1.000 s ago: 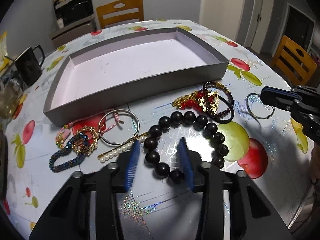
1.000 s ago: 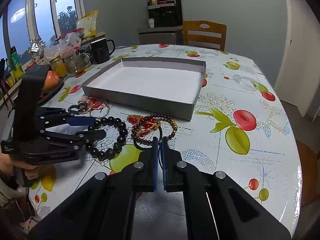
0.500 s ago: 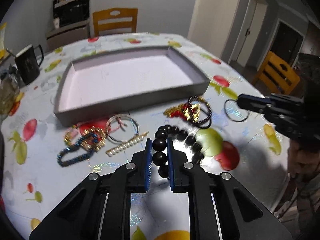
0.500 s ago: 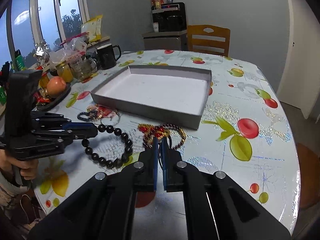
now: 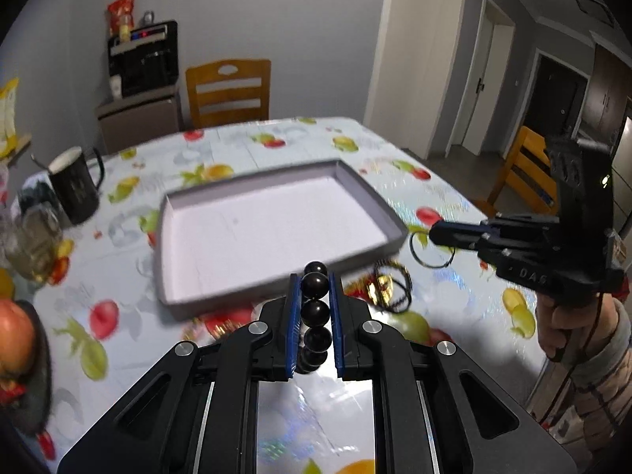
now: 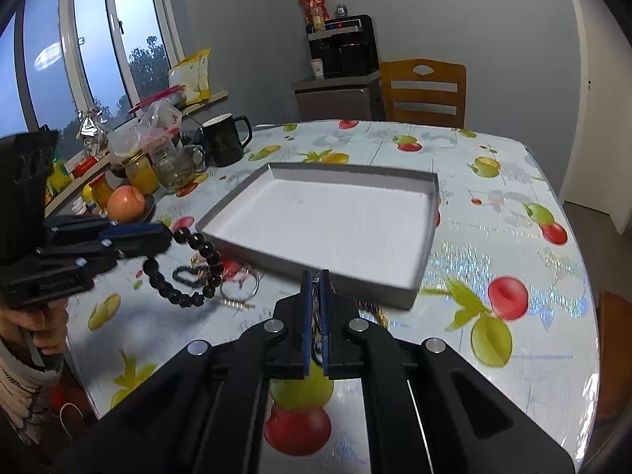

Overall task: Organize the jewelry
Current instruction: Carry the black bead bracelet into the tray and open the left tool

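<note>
**A:** What's your left gripper [image 5: 315,304] doing?

**B:** It's clamped on the black bead bracelet [image 5: 315,308]. From the right wrist camera the loop [image 6: 185,264] hangs off the blue pads, lifted above the table [image 6: 513,237], just beside the near-left corner of the grey tray [image 6: 422,280].

**A:** And your right gripper [image 6: 315,316]?

**B:** Pads are pinched nearly together on a thin ring [image 5: 430,247]. The left wrist view shows that ring dangling from its tip, just past the tray's [image 5: 395,233] right corner.

**A:** The rest of the jewelry?

**B:** On the table in front of the tray: a gold and red tangle [image 5: 385,290], a blue bead strand [image 6: 187,276] and a thin bangle [image 6: 239,288]. Tray looks bare inside.
</note>
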The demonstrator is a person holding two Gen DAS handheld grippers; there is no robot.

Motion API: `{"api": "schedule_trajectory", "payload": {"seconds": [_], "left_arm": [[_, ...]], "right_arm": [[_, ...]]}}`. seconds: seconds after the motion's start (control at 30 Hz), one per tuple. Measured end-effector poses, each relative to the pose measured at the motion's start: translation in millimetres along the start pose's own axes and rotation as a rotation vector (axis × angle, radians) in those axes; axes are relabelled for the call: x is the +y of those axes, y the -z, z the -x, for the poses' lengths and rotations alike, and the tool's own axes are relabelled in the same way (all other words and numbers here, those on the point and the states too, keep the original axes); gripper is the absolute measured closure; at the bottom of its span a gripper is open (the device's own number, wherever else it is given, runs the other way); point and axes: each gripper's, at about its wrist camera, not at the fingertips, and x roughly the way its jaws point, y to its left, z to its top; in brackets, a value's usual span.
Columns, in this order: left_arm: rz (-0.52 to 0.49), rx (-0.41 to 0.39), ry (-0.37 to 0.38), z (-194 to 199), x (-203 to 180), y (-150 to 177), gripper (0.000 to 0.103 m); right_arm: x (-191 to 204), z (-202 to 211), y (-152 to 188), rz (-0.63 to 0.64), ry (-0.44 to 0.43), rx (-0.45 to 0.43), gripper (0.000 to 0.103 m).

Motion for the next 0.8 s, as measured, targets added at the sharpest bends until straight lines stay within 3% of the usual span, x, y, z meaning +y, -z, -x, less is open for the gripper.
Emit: {"api": "schedule_trajectory", "payload": {"seconds": [0.37,0.57,0.8], "left_arm": [[0.031,-0.046,-0.061,-19,28,-49,0.088],[0.041,-0.029,-0.082,-46,35,-56,0.088],[0.046,0.004,-0.098,-80,45,-52,0.088]], "right_arm": [[-12,-40,-32,-0.014,0.008,0.036,0.099],[-21,-62,-35,-0.033,0.01,0.068,0.099],[-26,-74,-38,0.007,0.099,0.083,0.099]]}}
